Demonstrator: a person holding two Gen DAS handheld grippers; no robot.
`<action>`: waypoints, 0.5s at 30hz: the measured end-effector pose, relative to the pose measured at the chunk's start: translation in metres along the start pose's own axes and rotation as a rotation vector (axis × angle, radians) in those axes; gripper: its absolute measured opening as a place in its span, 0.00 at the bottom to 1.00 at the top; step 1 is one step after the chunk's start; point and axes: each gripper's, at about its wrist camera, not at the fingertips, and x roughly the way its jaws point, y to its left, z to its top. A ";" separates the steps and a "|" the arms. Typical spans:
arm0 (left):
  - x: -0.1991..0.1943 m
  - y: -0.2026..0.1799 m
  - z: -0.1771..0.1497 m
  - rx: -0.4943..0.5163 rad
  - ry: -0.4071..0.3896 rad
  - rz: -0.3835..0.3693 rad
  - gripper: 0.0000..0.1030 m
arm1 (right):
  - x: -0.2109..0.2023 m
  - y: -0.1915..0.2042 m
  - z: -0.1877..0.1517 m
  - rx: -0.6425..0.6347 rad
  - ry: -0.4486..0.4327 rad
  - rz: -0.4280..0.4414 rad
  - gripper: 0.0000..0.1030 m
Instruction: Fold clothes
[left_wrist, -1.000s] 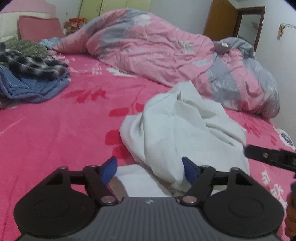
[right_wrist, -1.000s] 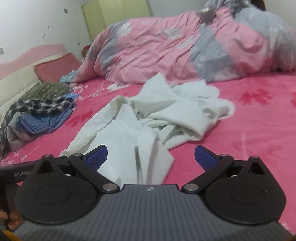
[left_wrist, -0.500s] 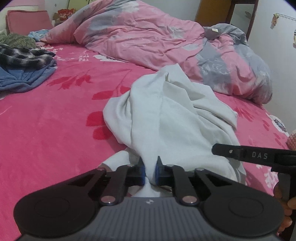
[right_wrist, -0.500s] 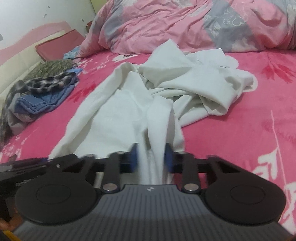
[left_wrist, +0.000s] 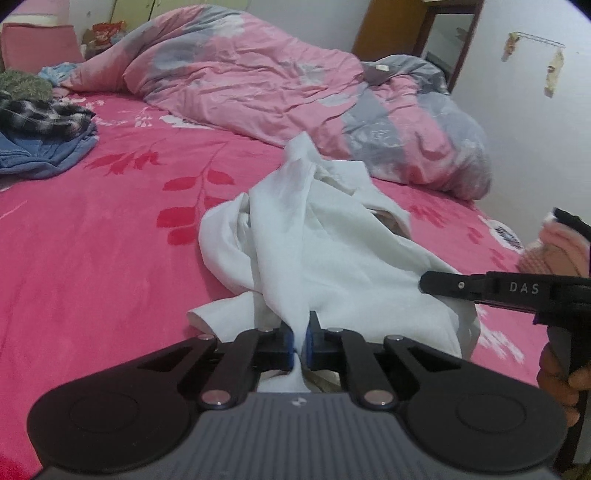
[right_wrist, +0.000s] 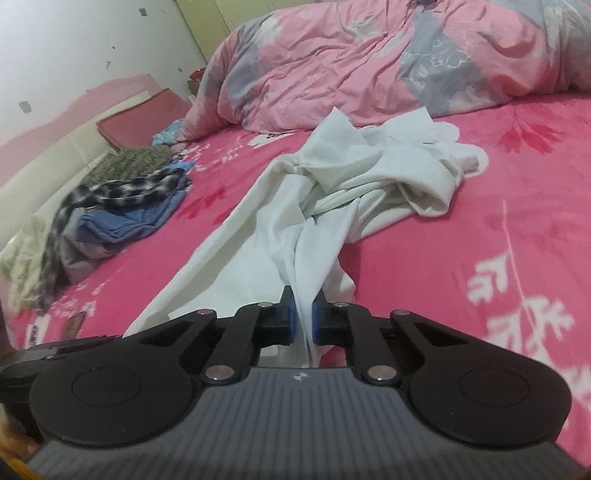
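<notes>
A crumpled white garment (left_wrist: 325, 251) lies on the pink flowered bedspread (left_wrist: 92, 240). My left gripper (left_wrist: 301, 328) is shut on a fold at the garment's near edge, and the cloth runs taut away from the blue pads. In the right wrist view the same garment (right_wrist: 369, 177) stretches from a bunched heap toward me. My right gripper (right_wrist: 303, 306) has its jaws closing, the pads pressing on another fold of the near edge. The right gripper's black finger (left_wrist: 439, 284) also reaches in from the right in the left wrist view, held by a hand.
A rumpled pink and grey duvet (left_wrist: 277, 85) is heaped along the far side of the bed. A pile of blue and checked clothes (right_wrist: 122, 206) sits at the left by the headboard. A white wall and a wooden-framed mirror (left_wrist: 454, 33) stand to the right.
Both grippers went from wide open to shut on the garment's near edge. The garment has been drawn toward me and pulled longer.
</notes>
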 end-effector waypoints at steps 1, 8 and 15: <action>-0.006 -0.001 -0.004 0.000 0.004 -0.008 0.06 | -0.008 0.000 -0.004 0.001 0.002 0.007 0.06; -0.038 0.000 -0.030 -0.037 0.070 -0.072 0.06 | -0.054 0.005 -0.035 -0.021 0.033 0.039 0.06; -0.038 -0.012 -0.043 0.004 0.135 -0.093 0.27 | -0.067 -0.010 -0.064 -0.002 0.069 0.001 0.07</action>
